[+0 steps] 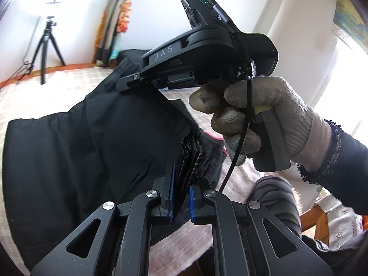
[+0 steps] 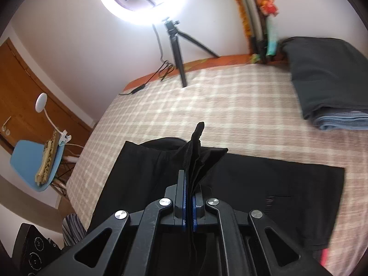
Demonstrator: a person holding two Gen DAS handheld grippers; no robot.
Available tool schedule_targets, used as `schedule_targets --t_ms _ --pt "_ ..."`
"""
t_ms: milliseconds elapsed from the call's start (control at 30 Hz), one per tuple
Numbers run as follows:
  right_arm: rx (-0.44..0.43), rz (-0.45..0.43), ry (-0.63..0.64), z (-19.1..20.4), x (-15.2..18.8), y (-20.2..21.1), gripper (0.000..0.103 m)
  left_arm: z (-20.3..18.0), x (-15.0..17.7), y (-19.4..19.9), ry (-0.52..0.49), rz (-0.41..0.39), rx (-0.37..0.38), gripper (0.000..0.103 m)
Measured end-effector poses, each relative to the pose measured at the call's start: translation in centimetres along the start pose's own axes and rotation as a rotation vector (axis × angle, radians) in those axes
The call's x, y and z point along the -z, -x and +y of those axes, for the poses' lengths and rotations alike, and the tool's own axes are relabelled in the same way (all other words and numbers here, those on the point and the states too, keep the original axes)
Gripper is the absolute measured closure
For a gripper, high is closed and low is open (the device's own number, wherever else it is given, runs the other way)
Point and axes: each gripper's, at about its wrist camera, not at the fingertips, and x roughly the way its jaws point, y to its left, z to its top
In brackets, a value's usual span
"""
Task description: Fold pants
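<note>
Black pants (image 1: 76,151) lie partly lifted over a checked bed. My left gripper (image 1: 181,184) is shut on the bunched waistband edge of the pants. In the left wrist view the right gripper (image 1: 135,80), held by a gloved hand (image 1: 257,112), pinches another part of the same cloth higher up. In the right wrist view my right gripper (image 2: 189,184) is shut on a raised fold of the pants (image 2: 264,184), which spread flat on the bed below it.
The checked bed cover (image 2: 207,105) stretches ahead. A stack of folded dark and blue clothes (image 2: 331,85) lies at the far right. A ring light on a tripod (image 2: 177,53) stands at the bed's far edge. A blue chair (image 2: 30,161) stands left.
</note>
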Motion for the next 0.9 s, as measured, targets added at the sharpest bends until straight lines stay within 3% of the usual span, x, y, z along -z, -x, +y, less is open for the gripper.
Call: schedule_targets --t_ms 333,900 --pt "0.08 -0.024 -0.043 -5.1 0.1 3.5 0.102 -3.6 -1.1 -3.9 -0.079 0.039 0.058 0.095" --pt "0.143 -0.013 -0.099 -9.9 1.7 3.9 0.102 -5.4 -1.5 -7.5 -0.119 0.103 0.08 0.095"
